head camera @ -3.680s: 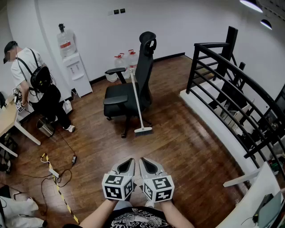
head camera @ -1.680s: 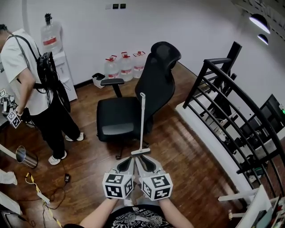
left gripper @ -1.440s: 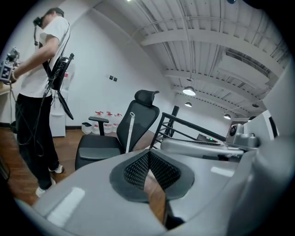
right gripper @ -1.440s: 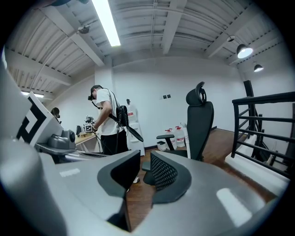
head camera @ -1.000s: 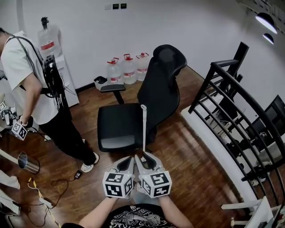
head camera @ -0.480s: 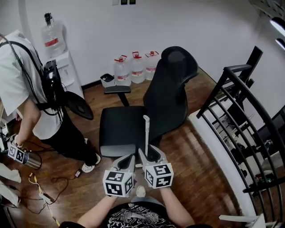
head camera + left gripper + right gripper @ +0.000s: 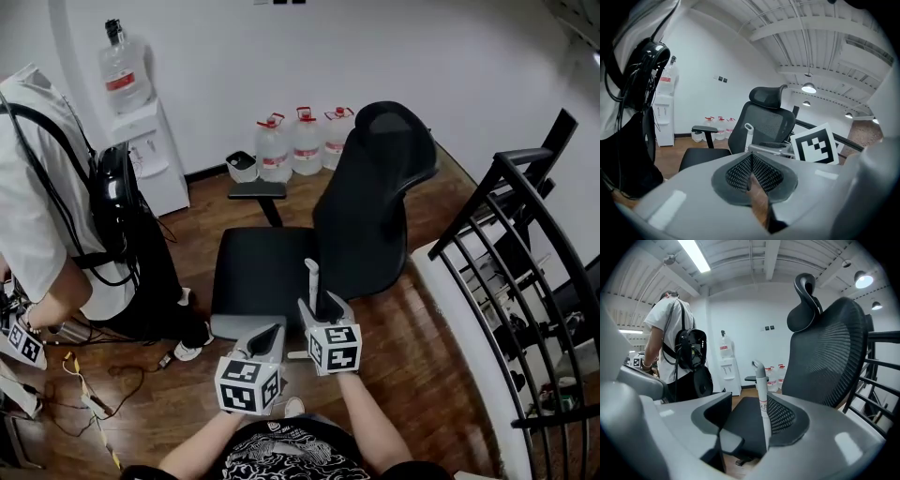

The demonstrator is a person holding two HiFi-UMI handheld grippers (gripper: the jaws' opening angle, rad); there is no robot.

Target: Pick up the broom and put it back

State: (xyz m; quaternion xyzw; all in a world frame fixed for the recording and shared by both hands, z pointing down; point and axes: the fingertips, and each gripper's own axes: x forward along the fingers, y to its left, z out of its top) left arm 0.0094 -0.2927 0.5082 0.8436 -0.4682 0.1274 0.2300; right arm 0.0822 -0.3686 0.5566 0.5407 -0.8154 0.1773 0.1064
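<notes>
A person's right gripper (image 7: 320, 306) closes in on the broom (image 7: 312, 278), jaws apart with the white handle (image 7: 762, 397) standing upright between them, touching the right-hand mesh pad (image 7: 783, 414) and clear of the other. The broom leans against the near edge of a black office chair (image 7: 373, 202) in the middle of the wooden floor (image 7: 427, 347); its head is hidden behind the grippers. The left gripper (image 7: 266, 337) hangs just to the left and nearer, its jaws pressed together on nothing (image 7: 751, 171). At far left stands a person in a white shirt (image 7: 33, 211); water bottles (image 7: 306, 141) line the far wall.
</notes>
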